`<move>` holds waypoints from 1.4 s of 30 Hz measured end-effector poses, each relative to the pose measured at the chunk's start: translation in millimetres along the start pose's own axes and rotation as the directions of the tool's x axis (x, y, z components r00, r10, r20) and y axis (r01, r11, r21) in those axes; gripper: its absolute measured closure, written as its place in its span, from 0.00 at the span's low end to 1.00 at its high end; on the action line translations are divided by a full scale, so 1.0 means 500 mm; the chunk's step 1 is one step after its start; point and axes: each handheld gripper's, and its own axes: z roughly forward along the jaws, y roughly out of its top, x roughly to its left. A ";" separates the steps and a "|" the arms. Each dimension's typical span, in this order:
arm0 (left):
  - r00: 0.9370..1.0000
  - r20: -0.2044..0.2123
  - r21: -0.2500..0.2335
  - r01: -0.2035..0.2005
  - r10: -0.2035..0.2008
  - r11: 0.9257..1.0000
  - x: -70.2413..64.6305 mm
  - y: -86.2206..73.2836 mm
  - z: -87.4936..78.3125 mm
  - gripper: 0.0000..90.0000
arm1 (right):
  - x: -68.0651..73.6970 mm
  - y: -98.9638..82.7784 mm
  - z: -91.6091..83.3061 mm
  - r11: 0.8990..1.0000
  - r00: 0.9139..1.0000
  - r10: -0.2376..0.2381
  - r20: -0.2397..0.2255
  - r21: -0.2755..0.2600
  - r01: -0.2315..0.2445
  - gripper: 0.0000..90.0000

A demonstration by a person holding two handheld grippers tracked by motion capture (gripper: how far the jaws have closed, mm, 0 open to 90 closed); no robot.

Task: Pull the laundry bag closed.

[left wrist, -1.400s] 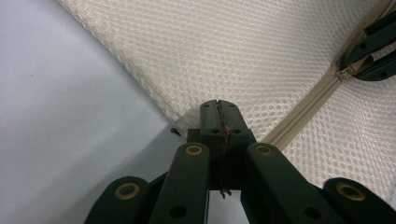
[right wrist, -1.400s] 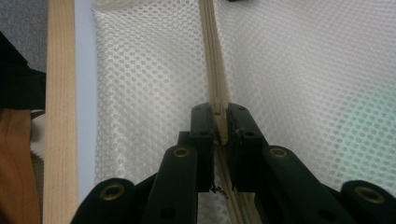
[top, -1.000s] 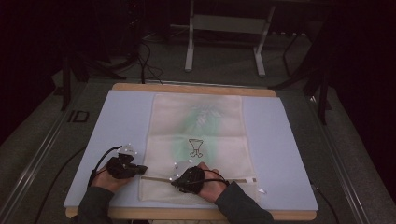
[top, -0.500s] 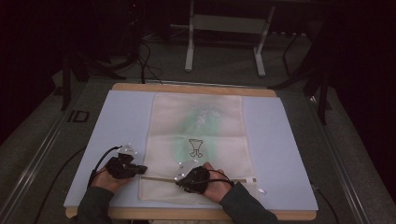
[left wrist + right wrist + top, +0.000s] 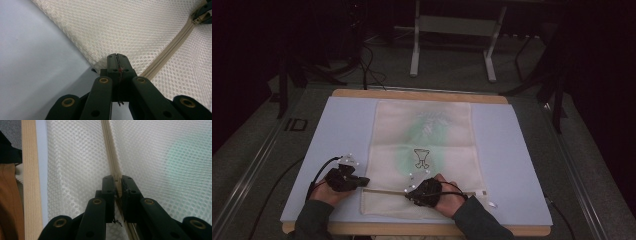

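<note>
Mesh bag (image 5: 424,155) lies flat on the blue worktop (image 5: 522,165). Your left gripper (image 5: 117,58) pinches its corner shut; your right gripper (image 5: 117,181) squeezes the zipper (image 5: 110,147). Nothing has moved since a second ago (so the zip isn't sliding yet).

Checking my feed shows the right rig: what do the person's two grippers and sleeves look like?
Both the left gripper and the right gripper are black, with small white markers on top and a black cable trailing from each. Up close, the left gripper's fingers are flat black blocks on link arms with brass-coloured pivot rivets; the right gripper's fingers match. The sleeves are dark grey-green.
</note>
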 end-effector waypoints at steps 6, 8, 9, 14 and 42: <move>1.000 0.003 -0.001 0.002 -0.002 1.000 0.001 0.000 0.000 1.00 | -0.003 -0.013 -0.008 1.000 1.000 0.012 0.000 -0.001 -0.012 0.91; 1.000 0.003 -0.001 0.001 -0.001 1.000 0.001 0.000 0.000 1.00 | -0.004 -0.018 -0.011 1.000 1.000 0.013 0.001 -0.001 -0.013 0.91; 1.000 0.002 0.000 0.001 -0.001 1.000 0.001 0.000 0.000 1.00 | -0.004 -0.019 -0.013 1.000 1.000 0.018 0.001 0.005 -0.018 0.91; 1.000 0.003 0.001 0.001 -0.001 1.000 0.001 0.000 0.000 1.00 | -0.007 -0.028 -0.022 1.000 1.000 0.029 0.003 0.001 -0.029 0.91; 1.000 0.002 -0.002 0.001 -0.001 1.000 0.000 0.000 0.000 1.00 | -0.020 -0.086 -0.054 0.997 0.997 0.076 0.025 0.005 -0.076 0.91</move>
